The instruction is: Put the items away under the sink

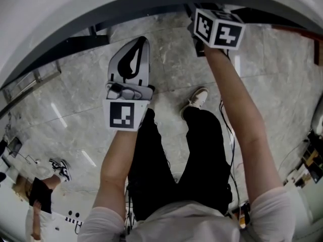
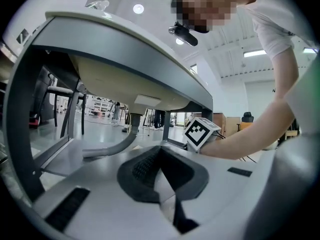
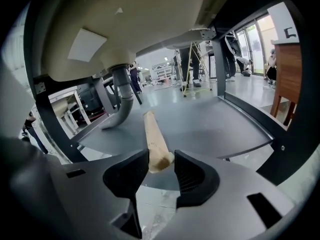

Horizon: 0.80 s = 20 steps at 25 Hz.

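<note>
A long tan roll [image 3: 151, 132] lies lengthwise on the grey shelf [image 3: 220, 126] under the sink, just right of the grey drain pipe [image 3: 122, 99]. My right gripper [image 3: 161, 160] is shut on the roll's near end, one pad on each side. In the head view only its marker cube [image 1: 218, 28] shows, the jaws being hidden under the white sink rim [image 1: 101, 4]. My left gripper [image 1: 137, 47] hangs in front of the sink over the floor, shut and with nothing in it. From its own view that left gripper [image 2: 160, 153] looks at the sink's underside [image 2: 125, 79].
Dark frame legs [image 3: 52, 124] and a front rail [image 3: 280, 149] border the shelf. A wooden cabinet [image 3: 295, 69] stands at the right. The person's legs and shoe [image 1: 197, 99] are on the marble floor below; another person [image 1: 40, 198] is at lower left.
</note>
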Each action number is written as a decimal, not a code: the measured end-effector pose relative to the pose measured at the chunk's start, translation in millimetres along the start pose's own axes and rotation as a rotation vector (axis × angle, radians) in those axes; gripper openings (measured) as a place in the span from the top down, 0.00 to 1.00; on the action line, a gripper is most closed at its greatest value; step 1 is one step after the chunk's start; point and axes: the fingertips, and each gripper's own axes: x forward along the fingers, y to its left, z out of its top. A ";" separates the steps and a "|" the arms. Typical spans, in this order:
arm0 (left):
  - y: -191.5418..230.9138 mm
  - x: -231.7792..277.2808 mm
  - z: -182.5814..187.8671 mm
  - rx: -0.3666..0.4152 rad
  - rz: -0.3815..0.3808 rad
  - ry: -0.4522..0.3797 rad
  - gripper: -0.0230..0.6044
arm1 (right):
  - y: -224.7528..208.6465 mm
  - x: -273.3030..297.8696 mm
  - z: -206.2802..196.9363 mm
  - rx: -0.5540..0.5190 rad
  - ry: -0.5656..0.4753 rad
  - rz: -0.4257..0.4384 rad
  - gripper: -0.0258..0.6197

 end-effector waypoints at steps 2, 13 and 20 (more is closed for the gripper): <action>-10.7 -6.9 -5.1 0.005 -0.002 0.008 0.96 | -2.8 -7.9 -10.3 -0.014 0.001 0.001 0.70; -36.0 -29.0 -8.8 0.005 -0.002 0.047 0.96 | 2.2 -37.5 -36.3 -0.030 0.018 0.005 0.70; -51.6 -37.3 -5.7 -0.005 -0.006 0.088 0.96 | 3.0 -60.5 -45.7 -0.019 0.036 0.010 0.76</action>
